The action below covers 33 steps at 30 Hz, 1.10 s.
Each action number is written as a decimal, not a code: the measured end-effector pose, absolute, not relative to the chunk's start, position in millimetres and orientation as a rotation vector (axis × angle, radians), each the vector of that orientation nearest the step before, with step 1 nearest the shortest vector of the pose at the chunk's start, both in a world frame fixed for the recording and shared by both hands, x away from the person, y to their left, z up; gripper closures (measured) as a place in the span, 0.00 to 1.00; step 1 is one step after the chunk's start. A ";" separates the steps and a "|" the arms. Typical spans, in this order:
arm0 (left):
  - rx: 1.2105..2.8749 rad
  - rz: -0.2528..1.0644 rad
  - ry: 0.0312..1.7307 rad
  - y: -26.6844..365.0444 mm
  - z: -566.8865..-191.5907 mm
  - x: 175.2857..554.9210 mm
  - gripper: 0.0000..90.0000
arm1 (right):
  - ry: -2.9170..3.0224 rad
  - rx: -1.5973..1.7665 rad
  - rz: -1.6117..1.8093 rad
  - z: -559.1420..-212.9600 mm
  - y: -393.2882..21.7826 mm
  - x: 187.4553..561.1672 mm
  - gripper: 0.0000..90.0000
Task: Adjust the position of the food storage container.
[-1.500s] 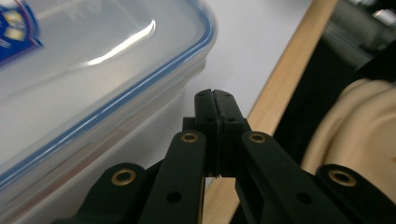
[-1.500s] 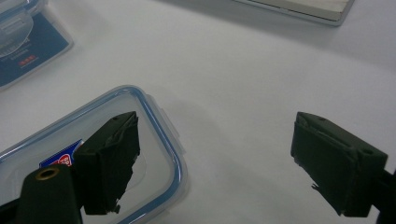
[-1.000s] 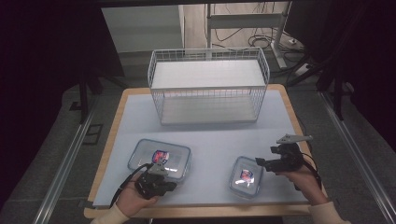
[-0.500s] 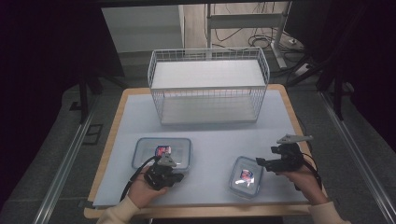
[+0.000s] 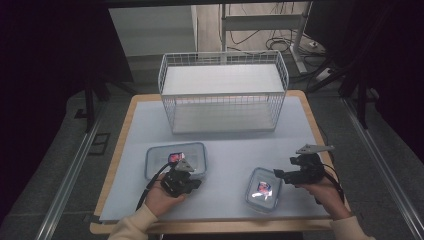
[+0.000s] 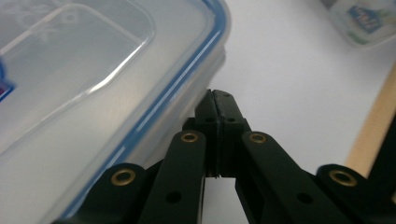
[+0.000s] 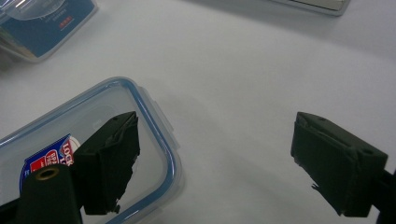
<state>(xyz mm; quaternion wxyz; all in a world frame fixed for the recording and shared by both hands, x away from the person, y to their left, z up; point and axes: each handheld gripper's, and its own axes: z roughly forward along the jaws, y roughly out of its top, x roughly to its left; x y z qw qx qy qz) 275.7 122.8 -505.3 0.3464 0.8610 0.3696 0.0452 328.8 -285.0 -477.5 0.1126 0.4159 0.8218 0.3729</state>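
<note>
- Pressing at the near corner of the large clear rectangular plastic box with blue-sealed lid point(image 5: 176, 160), the left gripper point(image 6: 215, 100) had its jaws fully together, holding nothing.
- Right gripper point(image 7: 215, 158) stood wide, empty, beside the small clear lidded plastic container point(image 5: 263, 189).
- Judged best: push level and low against the corner, so the box slides without tipping.
- White wire basket point(image 5: 223, 92) sat farthest.

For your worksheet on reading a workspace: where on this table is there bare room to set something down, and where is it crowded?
Bare room lies on the table in the strip between the wire basket and the two containers, and in the gap between the large container and the small container. The front edge is crowded: the left gripper sits at the large container, the right gripper beside the small one.
</note>
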 end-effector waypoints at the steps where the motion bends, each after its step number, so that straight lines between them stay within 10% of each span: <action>1: 2.234 0.117 0.959 122.8 -505.3 275.7 1.00 | 2.412 1.220 1.094 -477.5 -285.0 328.8 0.17; 20: 1.913 0.330 1.314 268.1 -472.6 261.9 1.00 | 2.398 1.221 1.097 -474.6 -289.3 327.9 0.17; 33: 1.928 0.180 1.427 288.3 -515.8 281.7 1.00 | 2.385 1.232 1.082 -474.2 -291.6 328.4 0.17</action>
